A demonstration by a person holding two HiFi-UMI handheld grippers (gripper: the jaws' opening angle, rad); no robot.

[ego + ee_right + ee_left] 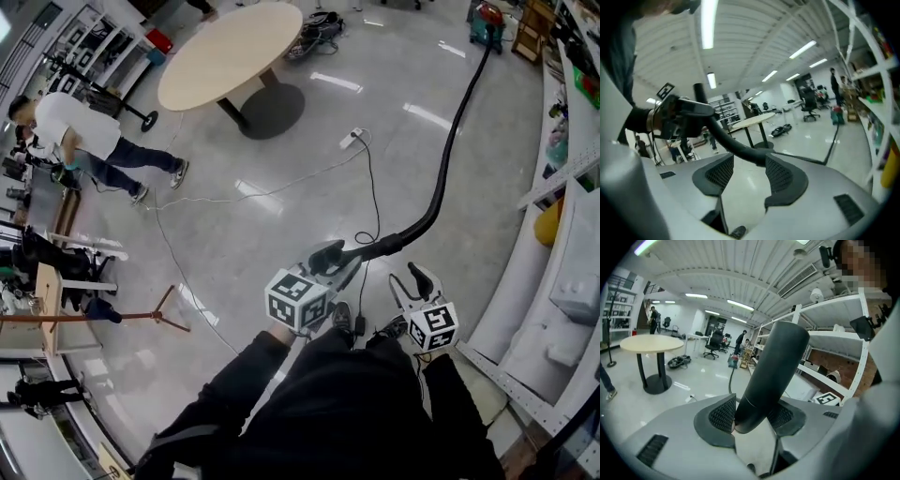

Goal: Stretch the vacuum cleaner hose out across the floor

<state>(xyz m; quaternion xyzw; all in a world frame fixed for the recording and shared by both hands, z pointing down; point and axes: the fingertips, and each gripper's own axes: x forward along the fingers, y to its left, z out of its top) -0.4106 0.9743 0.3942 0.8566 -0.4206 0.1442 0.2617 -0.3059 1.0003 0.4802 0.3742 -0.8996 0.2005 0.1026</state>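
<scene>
Dark sleeves (pixel 281 375) reach to the two tools, and the left tool (pixel 336 262) is clenched on the stiff black end of the hose (pixel 448 159), which runs from there in a long curve over the floor (pixel 281 150) to the vacuum cleaner (pixel 487 17) at the far end of the room. The right tool (pixel 405 279) hangs released just beside it, with nothing between its pads. Since only one tool grips the smooth tube, a harder pull could probably slide it out, or drag the cleaner along instead of straightening the curve. A black cable (pixel 372 187) from the power strip (pixel 351 139) lies on the floor beside the hose and ends near the person's feet, so a sideways sweep might snag it or trip the walker. White cable (pixel 244 199) trails off leftward across the open floor. Shelving (pixel 562 178) crowds the right side, leaving little room there, while the round counter (pixel 234 52) and a bending person (pixel 80 141) stand well apart
</scene>
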